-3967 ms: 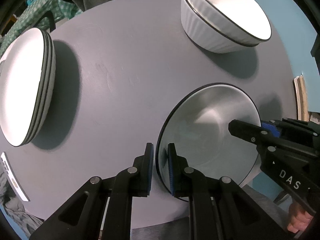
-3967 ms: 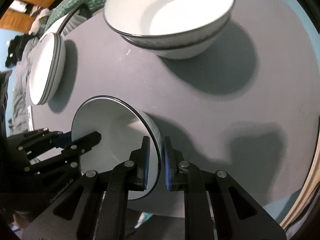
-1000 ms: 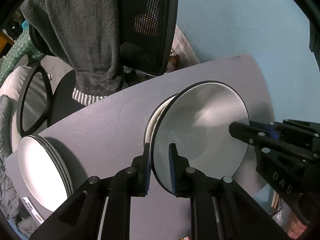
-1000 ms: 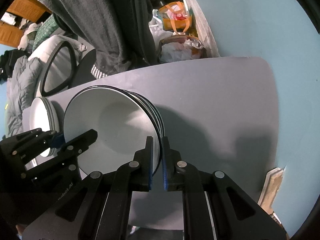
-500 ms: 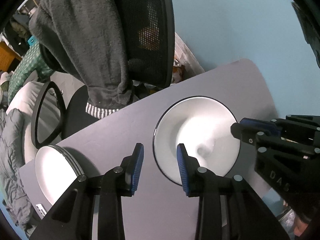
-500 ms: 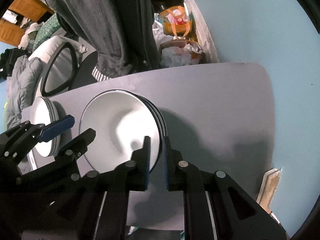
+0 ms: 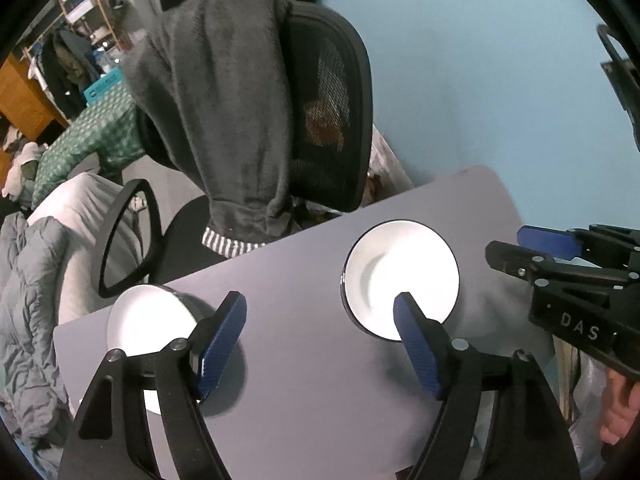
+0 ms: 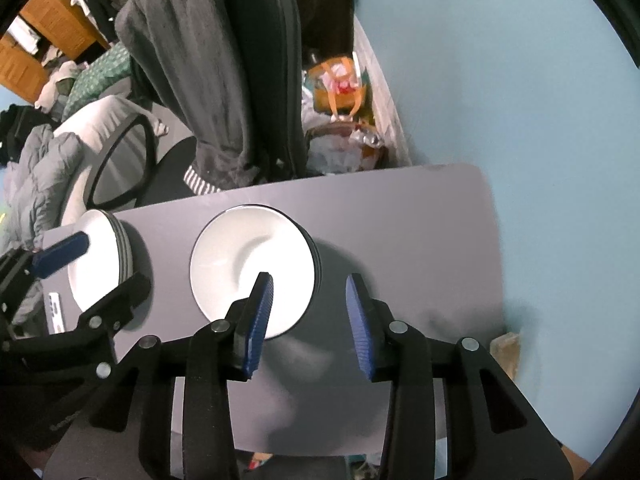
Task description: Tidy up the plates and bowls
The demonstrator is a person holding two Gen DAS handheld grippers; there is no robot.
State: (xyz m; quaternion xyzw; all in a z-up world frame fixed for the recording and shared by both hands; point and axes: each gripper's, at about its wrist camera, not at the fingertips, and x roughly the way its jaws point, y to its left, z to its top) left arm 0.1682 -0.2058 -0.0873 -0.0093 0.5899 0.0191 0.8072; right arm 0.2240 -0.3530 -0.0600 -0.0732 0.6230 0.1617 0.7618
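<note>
A stack of white bowls with dark rims [image 7: 400, 276] [image 8: 248, 264] stands on the grey table [image 7: 304, 360] [image 8: 400, 240]. A stack of white plates [image 7: 148, 320] [image 8: 98, 256] stands at the table's left. My left gripper [image 7: 320, 340] is open and empty, raised above the table between the two stacks. My right gripper [image 8: 310, 320] is open and empty, raised above the right side of the bowl stack. It also shows in the left wrist view [image 7: 532, 252] at the right. The left gripper also shows in the right wrist view [image 8: 92, 276] at the left.
A black mesh office chair [image 7: 328, 120] [image 8: 260, 60] draped with a grey garment stands behind the table. A light blue wall is to the right. Bags [image 8: 340, 88] lie on the floor by the wall. A small white device [image 8: 56, 312] lies at the table's left edge.
Both grippers carried a bowl onto the bowl stack, let go of it and opened wide. Both have since pulled up and back from the stack.
</note>
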